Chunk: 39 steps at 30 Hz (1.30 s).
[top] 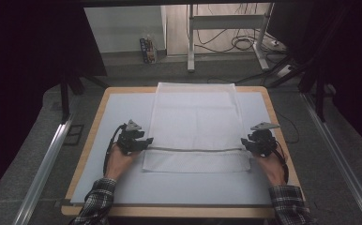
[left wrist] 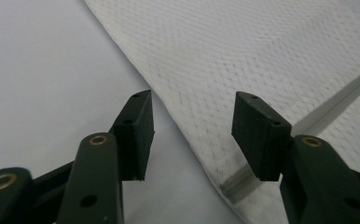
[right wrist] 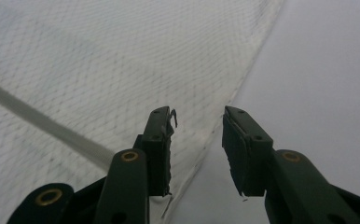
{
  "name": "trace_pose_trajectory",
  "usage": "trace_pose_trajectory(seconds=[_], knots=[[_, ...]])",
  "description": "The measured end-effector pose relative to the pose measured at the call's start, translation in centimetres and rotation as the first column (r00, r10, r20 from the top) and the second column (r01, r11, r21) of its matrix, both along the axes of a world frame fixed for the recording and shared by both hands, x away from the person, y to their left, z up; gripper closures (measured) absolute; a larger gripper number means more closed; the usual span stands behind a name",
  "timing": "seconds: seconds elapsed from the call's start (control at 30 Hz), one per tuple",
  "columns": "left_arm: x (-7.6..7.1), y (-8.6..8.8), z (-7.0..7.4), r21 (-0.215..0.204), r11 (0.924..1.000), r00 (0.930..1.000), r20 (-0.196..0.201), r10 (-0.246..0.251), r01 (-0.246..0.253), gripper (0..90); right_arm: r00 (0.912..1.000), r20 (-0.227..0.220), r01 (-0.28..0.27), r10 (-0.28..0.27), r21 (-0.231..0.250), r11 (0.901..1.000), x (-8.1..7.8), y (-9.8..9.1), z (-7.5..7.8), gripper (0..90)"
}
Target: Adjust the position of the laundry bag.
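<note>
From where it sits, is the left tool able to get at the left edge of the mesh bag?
Probably yes. The left tool stands open astride the mesh bag edge beside the zipper end, with nothing on the table in between.

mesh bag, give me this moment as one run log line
mesh bag flat on table | left claw open astride bag's left edge at zipper | right claw open astride right edge | nothing gripped

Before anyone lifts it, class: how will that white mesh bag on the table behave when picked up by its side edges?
The white mesh bag lies flat and thin, so it will probably sag between the grippers. Its open netting suggests it is light. The zipper line may stay slightly straighter.
</note>
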<state>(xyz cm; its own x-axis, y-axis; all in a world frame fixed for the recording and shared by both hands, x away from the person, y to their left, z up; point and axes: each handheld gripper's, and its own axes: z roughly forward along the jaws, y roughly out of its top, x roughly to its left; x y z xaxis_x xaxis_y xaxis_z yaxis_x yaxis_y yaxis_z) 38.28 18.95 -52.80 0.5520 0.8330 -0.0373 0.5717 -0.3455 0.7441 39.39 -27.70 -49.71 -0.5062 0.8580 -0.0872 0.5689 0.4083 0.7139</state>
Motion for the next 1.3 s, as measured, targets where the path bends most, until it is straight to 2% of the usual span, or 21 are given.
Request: trace_pose_trajectory(seconds=[0.07,0.27,0.47,0.53,0.57,0.63,0.67,0.73,0.87,0.9,0.97,1.1,1.2,1.3], knots=[[0.4,-0.1,-0.1,0.007,1.0,1.0,0.004,0.006,-0.007,49.6,1.0,-0.003,0.004,-0.004,-0.008,1.0,0.8,-0.1,-0.2,58.0],[0.8,0.0,-0.4,0.009,0.9998,0.9999,0.002,0.016,-0.016,49.8,0.9996,-0.027,-0.005,0.005,-0.026,0.9997,1.9,0.0,-0.9,56.9],[1.3,-0.4,-1.0,0.056,0.9983,0.9999,-0.005,0.012,-0.012,54.1,0.9978,-0.066,-0.008,0.004,-0.061,0.9981,2.6,0.2,-1.6,59.0],[1.4,-0.7,-1.3,0.068,0.9976,0.9998,-0.018,0.007,-0.006,57.2,0.9965,-0.084,-0.007,0.004,-0.034,0.9994,2.7,0.0,-1.6,61.4],[1.4,-0.7,-1.3,0.057,0.9984,0.9998,-0.02,0.004,-0.003,59.1,0.9956,-0.094,-0.004,0.002,-0.022,0.9998,2.8,0.0,-1.6,62.7],[1.5,-0.6,-1.3,0.026,0.9997,0.9987,-0.051,0.0,0.001,66.8,0.9934,-0.114,0.006,-0.005,0.002,1.0,2.9,-0.1,-1.6,66.2],[1.5,-0.6,-1.3,0.026,0.9997,0.9987,-0.051,0.0,0.001,69.4,0.9934,-0.114,0.006,-0.005,0.002,1.0,2.9,-0.1,-1.6,66.2],[1.5,-0.7,-1.2,0.017,0.9998,0.9975,-0.07,-0.003,0.004,73.0,0.9918,-0.128,0.001,0.0,0.007,1.0,2.9,-0.1,-1.5,74.9],[1.4,-0.8,-1.1,0.012,0.9998,0.9962,-0.086,-0.012,0.013,83.4,0.9911,-0.133,-0.013,0.015,0.013,0.9998,2.9,-0.1,-1.5,80.3],[1.4,-0.9,-1.1,0.016,0.9997,0.9959,-0.089,-0.016,0.018,83.4,0.9903,-0.137,-0.021,0.023,0.021,0.9996,2.9,-0.2,-1.5,83.0],[1.2,-1.2,-0.9,0.044,0.9988,0.9963,-0.084,-0.019,0.023,88.3,0.9901,-0.133,-0.041,0.043,0.019,0.999,2.9,-0.1,-1.5,87.0],[1.2,-1.1,-0.8,0.034,0.9991,0.9954,-0.093,-0.023,0.026,88.7,0.9926,-0.108,-0.061,0.057,-0.039,0.9974,2.6,0.3,-1.3,87.5],[1.2,-0.8,-0.7,0.016,0.9994,0.9942,-0.103,-0.029,0.031,88.6,0.9927,-0.103,-0.067,0.063,-0.04,0.9969,2.5,0.3,-1.2,87.4],[1.1,-0.8,-0.6,0.025,0.9991,0.9944,-0.101,-0.032,0.035,88.3,0.9921,-0.102,-0.079,0.074,-0.044,0.9959,2.4,0.4,-1.1,87.4]])
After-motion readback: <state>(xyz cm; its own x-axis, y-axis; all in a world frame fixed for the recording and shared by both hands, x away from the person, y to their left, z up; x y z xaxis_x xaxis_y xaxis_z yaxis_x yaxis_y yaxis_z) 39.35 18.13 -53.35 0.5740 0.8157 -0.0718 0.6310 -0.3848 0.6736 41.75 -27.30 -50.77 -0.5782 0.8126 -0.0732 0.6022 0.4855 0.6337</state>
